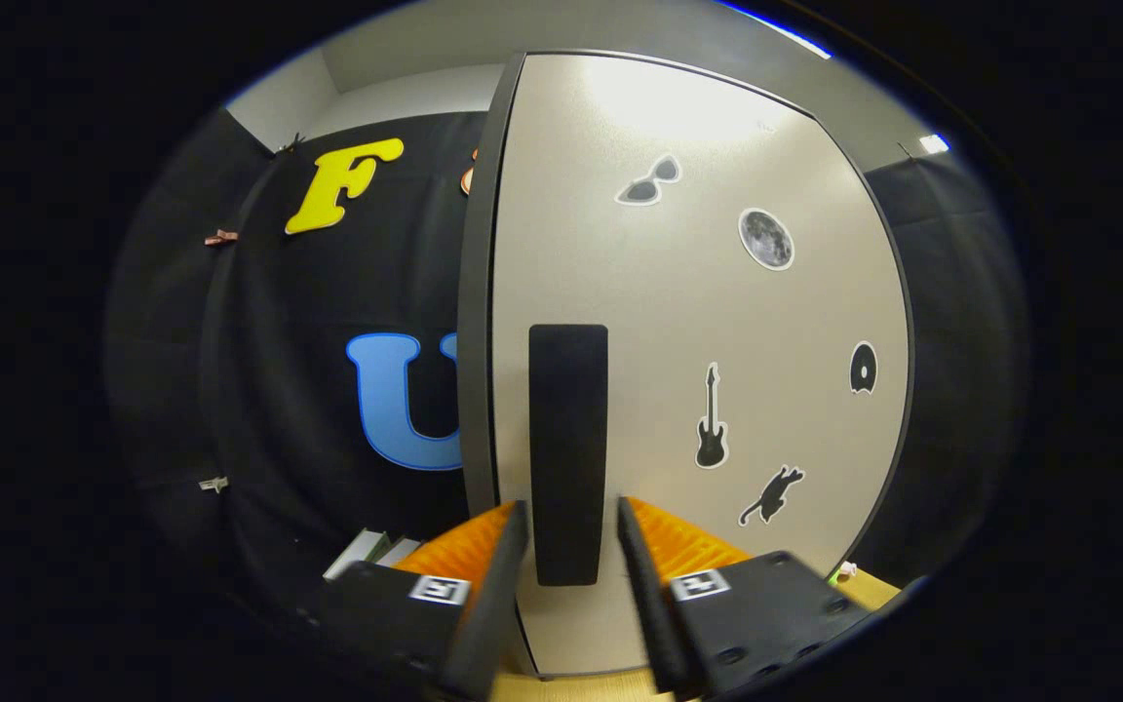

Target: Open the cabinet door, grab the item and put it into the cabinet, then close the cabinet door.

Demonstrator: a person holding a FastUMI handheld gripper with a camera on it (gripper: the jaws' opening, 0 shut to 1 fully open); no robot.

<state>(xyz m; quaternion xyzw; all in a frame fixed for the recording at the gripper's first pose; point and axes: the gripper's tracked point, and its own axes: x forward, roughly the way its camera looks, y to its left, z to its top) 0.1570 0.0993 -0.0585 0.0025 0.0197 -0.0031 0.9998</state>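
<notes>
Cabinet door is looking stiff and smooth, its upright handle offering the only grip, standing between the spread claw fingers.

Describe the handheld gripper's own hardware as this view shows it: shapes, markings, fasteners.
The gripper has two flat, blade-like fingers that taper forward, each backed by a ribbed, wedge-shaped pad surface. Behind each finger sits a blocky black carriage with round screw holes. Each carriage carries a small square black-and-white fiducial marker near its front edge. No cables are visible.
</notes>
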